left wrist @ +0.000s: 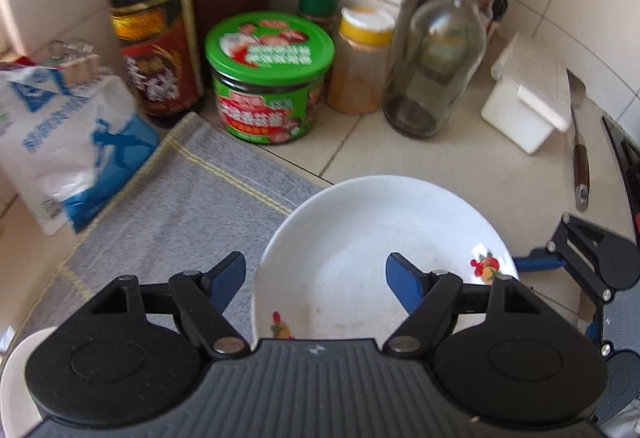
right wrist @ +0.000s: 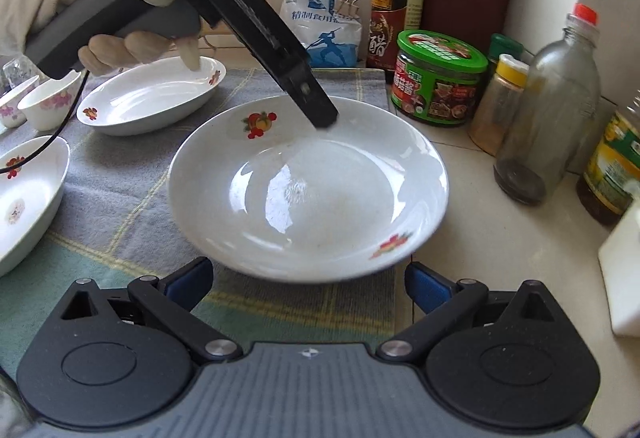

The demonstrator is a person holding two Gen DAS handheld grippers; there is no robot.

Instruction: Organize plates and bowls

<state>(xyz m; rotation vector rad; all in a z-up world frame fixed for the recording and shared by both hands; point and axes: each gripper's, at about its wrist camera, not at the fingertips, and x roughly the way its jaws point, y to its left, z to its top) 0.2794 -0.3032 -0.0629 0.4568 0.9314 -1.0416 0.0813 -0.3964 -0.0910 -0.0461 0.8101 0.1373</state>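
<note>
A white deep plate (right wrist: 307, 188) with fruit motifs sits on the grey checked cloth (right wrist: 120, 198), its right side over the tiled counter (right wrist: 500, 246). The left gripper (left wrist: 316, 280) hangs over its far rim, jaws apart, holding nothing. The right gripper (right wrist: 308, 284) waits at its near rim, jaws wide, empty. Two oval dishes (right wrist: 148, 98) lie to the left.

A white fruit-patterned plate (right wrist: 308, 186) sits on the striped cloth (right wrist: 120, 198), straddling its edge by the tiled counter. The left gripper (right wrist: 324, 118) hangs above its far rim; the right gripper (right wrist: 308, 284) gapes before its near rim.
</note>
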